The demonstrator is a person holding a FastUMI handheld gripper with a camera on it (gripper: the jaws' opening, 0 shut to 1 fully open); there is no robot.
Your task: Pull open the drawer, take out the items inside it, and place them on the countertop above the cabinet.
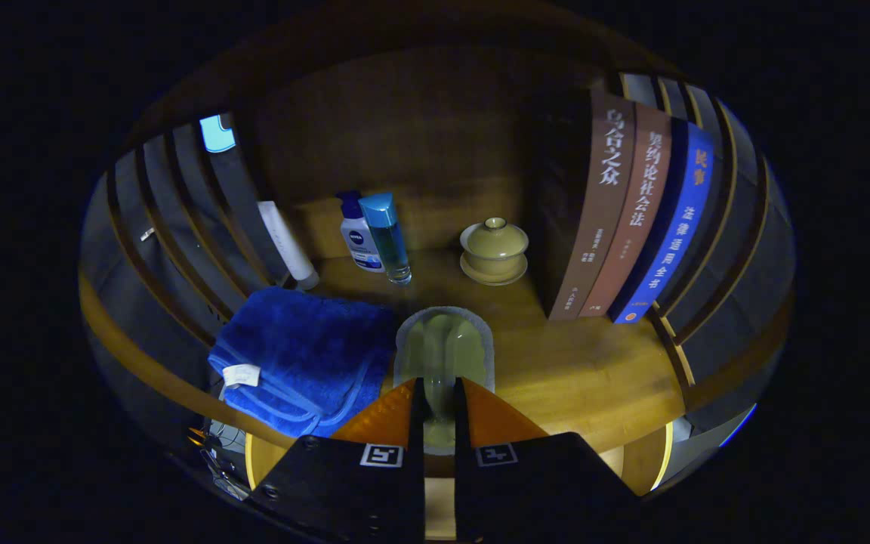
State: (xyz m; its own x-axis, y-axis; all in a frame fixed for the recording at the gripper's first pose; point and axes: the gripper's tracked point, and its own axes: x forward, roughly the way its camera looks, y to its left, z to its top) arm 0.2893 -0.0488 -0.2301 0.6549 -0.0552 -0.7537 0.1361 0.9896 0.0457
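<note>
While the gripper (439,393) pinches a pale green sponge (444,351) between both fingers just above the desk (578,370), a folded blue towel (299,355) lies touching its left. Beyond stand two bottles (376,234), a lidded cup (494,249) and three upright books (631,219).

Towel (303,363) left of spoon (444,355); bottles (374,234), lidded cup (494,249) behind; books (627,211) right
</note>
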